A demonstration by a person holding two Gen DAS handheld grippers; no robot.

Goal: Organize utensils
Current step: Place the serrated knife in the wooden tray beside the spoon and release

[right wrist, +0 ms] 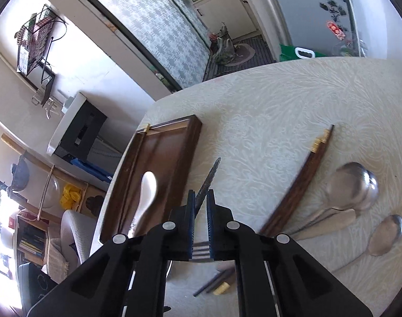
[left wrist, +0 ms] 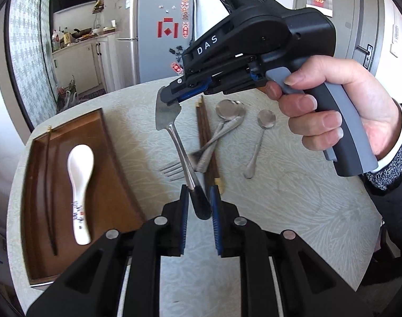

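Note:
My right gripper [left wrist: 170, 99] is shut on the blade of a steel spatula [left wrist: 171, 126] and holds it above the table; the blade shows edge-on in the right wrist view [right wrist: 207, 182]. My left gripper [left wrist: 199, 198] has its jaws around the spatula's black handle end [left wrist: 201, 203], with a small gap on each side. A brown wooden tray [left wrist: 116, 163] at the left holds a white ceramic spoon [left wrist: 80, 185] and dark chopsticks [left wrist: 50, 190]. On the table lie a fork [left wrist: 174, 170], brown chopsticks [left wrist: 204, 134] and several steel spoons [left wrist: 228, 111].
The round table [left wrist: 293, 211] has a pale patterned cloth. A person's hand [left wrist: 333, 100] grips the right gripper's handle. A fridge [left wrist: 158, 26] and kitchen counter stand behind the table. In the right wrist view, a chair [right wrist: 71, 235] and shelves sit beyond the table's left edge.

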